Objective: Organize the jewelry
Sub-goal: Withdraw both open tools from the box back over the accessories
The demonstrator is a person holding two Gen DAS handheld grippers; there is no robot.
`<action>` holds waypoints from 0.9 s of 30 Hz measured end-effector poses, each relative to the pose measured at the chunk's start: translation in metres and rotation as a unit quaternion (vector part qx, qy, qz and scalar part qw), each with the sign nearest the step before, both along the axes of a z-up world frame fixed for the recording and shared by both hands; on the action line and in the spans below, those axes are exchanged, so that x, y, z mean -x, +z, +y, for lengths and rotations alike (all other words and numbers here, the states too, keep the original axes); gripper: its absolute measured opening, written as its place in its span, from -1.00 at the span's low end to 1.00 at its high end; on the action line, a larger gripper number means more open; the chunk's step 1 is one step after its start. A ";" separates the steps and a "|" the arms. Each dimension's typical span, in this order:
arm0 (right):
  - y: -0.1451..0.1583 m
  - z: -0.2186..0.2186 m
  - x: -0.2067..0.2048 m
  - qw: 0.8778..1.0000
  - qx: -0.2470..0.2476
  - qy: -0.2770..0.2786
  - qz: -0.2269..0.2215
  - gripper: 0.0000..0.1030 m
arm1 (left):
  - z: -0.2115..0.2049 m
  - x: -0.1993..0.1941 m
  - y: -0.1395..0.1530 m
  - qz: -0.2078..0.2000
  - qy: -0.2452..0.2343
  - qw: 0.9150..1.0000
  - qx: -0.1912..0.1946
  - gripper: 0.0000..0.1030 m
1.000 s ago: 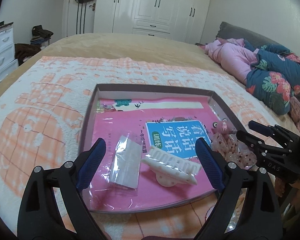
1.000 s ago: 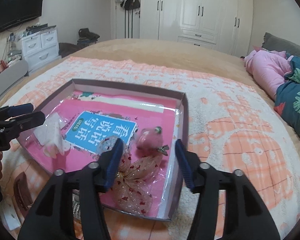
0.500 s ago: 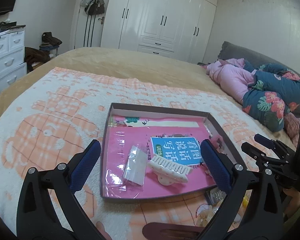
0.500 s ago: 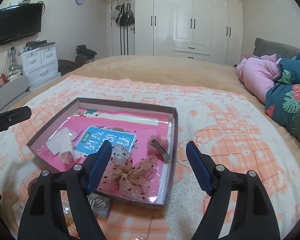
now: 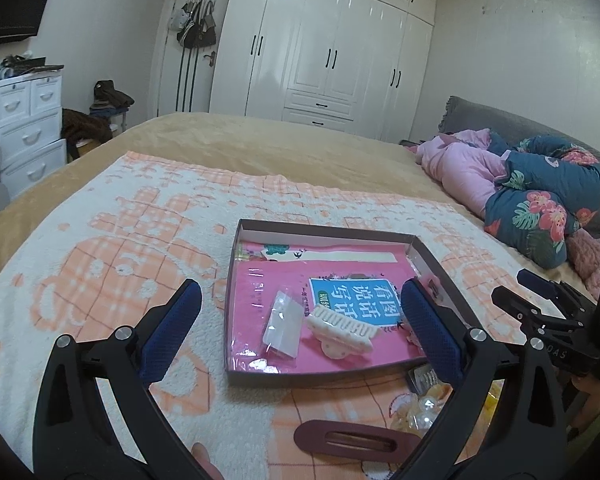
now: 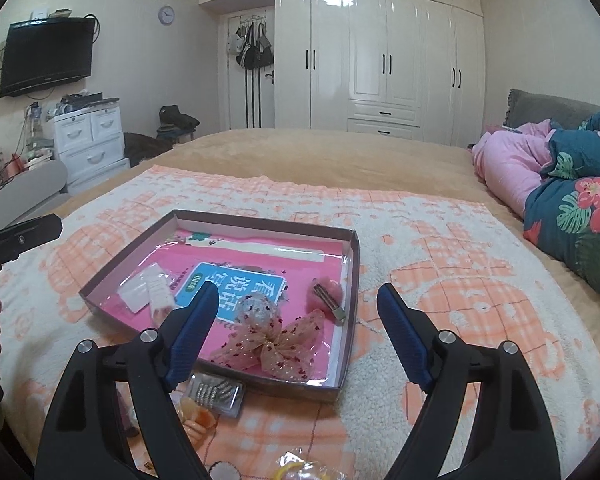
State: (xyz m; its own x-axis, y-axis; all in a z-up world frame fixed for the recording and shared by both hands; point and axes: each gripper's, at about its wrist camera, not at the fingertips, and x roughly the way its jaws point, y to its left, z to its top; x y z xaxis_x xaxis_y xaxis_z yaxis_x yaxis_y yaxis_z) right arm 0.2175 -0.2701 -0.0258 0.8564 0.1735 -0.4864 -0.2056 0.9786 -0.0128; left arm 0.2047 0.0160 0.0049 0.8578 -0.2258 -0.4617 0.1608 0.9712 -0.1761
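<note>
A shallow brown box (image 5: pixel 236 280) (image 6: pixel 350 312) with a pink lining lies on the bed blanket. In it are a white claw clip (image 5: pixel 342 334) (image 6: pixel 158 292), a clear small bag (image 5: pixel 282 324), a sheer pink bow (image 6: pixel 276 346), a silver sparkly piece (image 6: pixel 256 308) and a pink pompom clip (image 6: pixel 330 294). My left gripper (image 5: pixel 300 332) is open and empty, raised in front of the box. My right gripper (image 6: pixel 298 336) is open and empty, raised over the box's near edge.
Loose items lie on the blanket in front of the box: a maroon oval clip (image 5: pixel 354 440), a pearl piece (image 5: pixel 420 412), a clear pack of metal clips (image 6: pixel 216 394), orange pieces (image 6: pixel 196 420). Folded quilts (image 6: pixel 560 200) lie at the right. A drawer unit (image 6: pixel 88 140) stands off the bed's left.
Both grippers have pulled back and risen away from the box, so it looks smaller and farther. The loose items in front of the box have come into view. Both stay open.
</note>
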 end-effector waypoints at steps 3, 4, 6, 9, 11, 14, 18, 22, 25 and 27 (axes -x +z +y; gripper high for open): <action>0.001 0.001 0.008 1.000 0.000 0.002 -0.003 0.53 | 0.001 0.006 0.002 -0.002 -0.001 1.000 0.002 0.78; 0.002 0.001 0.010 1.000 -0.001 0.003 -0.003 0.53 | 0.001 0.008 0.002 -0.003 -0.002 1.000 0.002 0.78; 0.001 0.001 0.014 1.000 -0.001 0.005 -0.002 0.53 | 0.001 0.012 0.002 -0.004 -0.003 1.000 0.002 0.78; 0.000 0.002 0.020 1.000 -0.001 0.008 0.001 0.53 | 0.002 0.018 0.001 -0.004 -0.005 1.000 0.003 0.78; -0.002 0.004 0.025 1.000 -0.001 0.010 0.003 0.53 | 0.003 0.022 -0.001 0.000 -0.005 1.000 0.003 0.78; -0.004 0.006 0.030 1.000 0.000 0.014 0.007 0.53 | 0.004 0.027 -0.004 0.006 -0.006 1.000 0.004 0.78; -0.007 0.009 0.039 1.000 0.001 0.018 0.013 0.53 | 0.005 0.032 -0.009 0.016 -0.009 1.000 0.006 0.78; -0.010 0.011 0.049 1.000 0.005 0.022 0.015 0.53 | 0.004 0.039 -0.012 0.023 -0.012 1.000 0.007 0.78; -0.013 0.010 0.056 0.999 0.004 0.025 0.019 0.53 | 0.004 0.043 -0.016 0.028 -0.014 0.999 0.006 0.78; -0.015 0.011 0.060 0.999 0.005 0.027 0.024 0.53 | 0.002 0.046 -0.020 0.034 -0.015 0.999 -0.001 0.78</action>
